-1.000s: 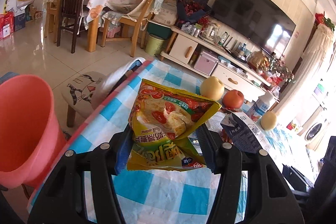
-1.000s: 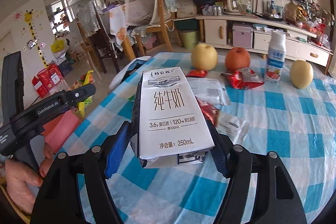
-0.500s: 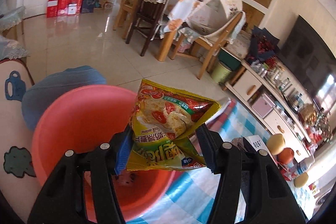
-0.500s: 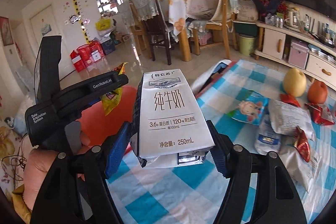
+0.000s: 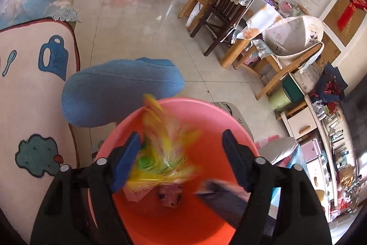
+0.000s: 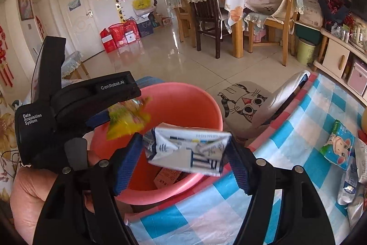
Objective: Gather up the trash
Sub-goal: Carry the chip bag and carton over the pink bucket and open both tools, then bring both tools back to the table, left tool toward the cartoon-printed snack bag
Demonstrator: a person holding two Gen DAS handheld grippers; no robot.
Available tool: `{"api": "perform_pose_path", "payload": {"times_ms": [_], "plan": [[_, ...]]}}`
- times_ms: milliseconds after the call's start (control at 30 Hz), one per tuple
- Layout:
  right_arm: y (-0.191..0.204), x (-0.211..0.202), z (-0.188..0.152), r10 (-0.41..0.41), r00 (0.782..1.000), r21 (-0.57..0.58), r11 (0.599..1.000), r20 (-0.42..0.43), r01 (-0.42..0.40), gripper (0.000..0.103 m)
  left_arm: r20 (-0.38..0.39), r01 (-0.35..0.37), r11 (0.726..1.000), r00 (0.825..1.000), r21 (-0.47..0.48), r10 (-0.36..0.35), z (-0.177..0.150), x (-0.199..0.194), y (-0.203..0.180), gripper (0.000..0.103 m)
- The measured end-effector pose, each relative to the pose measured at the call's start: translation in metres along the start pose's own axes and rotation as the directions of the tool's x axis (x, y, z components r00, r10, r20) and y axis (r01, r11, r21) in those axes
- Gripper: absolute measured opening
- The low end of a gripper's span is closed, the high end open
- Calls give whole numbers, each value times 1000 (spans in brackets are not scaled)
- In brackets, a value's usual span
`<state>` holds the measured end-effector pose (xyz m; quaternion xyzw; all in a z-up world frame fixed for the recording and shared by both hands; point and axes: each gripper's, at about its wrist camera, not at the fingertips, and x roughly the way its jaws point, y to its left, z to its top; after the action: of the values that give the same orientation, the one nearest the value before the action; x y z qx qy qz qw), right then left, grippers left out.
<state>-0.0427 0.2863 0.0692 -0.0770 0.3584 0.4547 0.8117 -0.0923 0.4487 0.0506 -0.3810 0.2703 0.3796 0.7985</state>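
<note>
Left wrist view shows the left gripper (image 5: 181, 157) jaws apart above the bin (image 5: 183, 105) so the wrapper (image 5: 165, 153) drops in, while the right gripper (image 6: 183, 160), jaws spread, lets the carton (image 6: 185, 150) fall.

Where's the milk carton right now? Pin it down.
In the right wrist view, the milk carton sits tilted between the right tool's open fingers, over the pink basin's near rim.
</note>
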Motion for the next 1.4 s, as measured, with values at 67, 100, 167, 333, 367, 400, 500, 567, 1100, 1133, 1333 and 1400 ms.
{"api": "perform_pose_path", "payload": {"times_ms": [67,100,167,333,367,400,500,567,1100,1133,1333,1400], "plan": [[-5,-2,-4,-14,1000,28,1000,8,14,82,19,-6,1000,1000,20,6,-1,-3,-2,81],[-7,-5,-6,-21,1000,40,999,11,21,83,36,-22,999,999,29,21,-2,-4,-4,82],[-13,-11,-11,-46,999,63,997,12,45,87,56,-28,999,998,34,26,-3,-6,-7,83],[-27,-31,-28,-95,995,97,991,13,93,90,129,7,999,992,38,-12,-6,-15,-11,90],[-30,-34,-31,-104,995,105,989,11,102,91,142,16,999,990,40,-21,-7,-18,-11,91],[-32,-37,-34,-109,994,113,988,8,108,91,162,26,999,986,45,-33,-8,-21,-13,91],[-41,-46,-43,-132,991,134,982,2,131,92,193,65,995,978,80,-79,-13,-25,-24,93],[-46,-52,-50,-143,990,146,979,-1,142,92,199,98,987,972,129,-122,-18,-28,-33,95],[-67,-98,-78,-202,979,172,966,24,195,94,119,236,896,947,376,-299,-52,-52,-99,96],[-70,-101,-80,-205,978,174,965,26,197,94,111,242,892,946,381,-304,-54,-52,-103,96],[-87,-122,-89,-235,971,203,954,42,222,94,69,293,865,934,408,-349,-70,-53,-119,96],[-93,-129,-92,-245,968,215,949,46,230,94,59,306,853,930,423,-363,-76,-54,-125,96]]}}
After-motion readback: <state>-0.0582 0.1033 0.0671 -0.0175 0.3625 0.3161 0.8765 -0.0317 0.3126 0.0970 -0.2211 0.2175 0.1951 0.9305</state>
